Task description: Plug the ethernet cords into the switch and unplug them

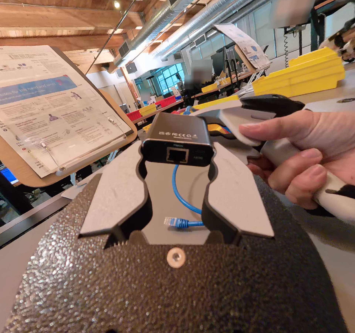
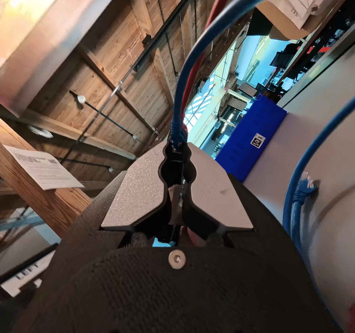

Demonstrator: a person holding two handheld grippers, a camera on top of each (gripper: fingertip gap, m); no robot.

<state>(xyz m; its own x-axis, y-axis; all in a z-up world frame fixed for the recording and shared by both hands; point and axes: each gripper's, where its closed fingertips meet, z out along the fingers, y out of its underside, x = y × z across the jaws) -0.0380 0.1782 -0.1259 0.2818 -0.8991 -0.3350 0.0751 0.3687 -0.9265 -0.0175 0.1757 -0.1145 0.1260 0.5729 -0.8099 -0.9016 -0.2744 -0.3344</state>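
Switch [image 1: 177, 141], black, sits clamped between my left gripper [image 1: 177, 162] fingertips, its empty port facing the camera, above a loose blue cord plug [image 1: 175, 222] on the bench, while my right gripper [image 2: 177, 151] pinches another blue cord's plug [image 2: 177, 131].

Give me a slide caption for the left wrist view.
Left tongs clamp the black switch, port empty, above a loose blue ethernet plug.
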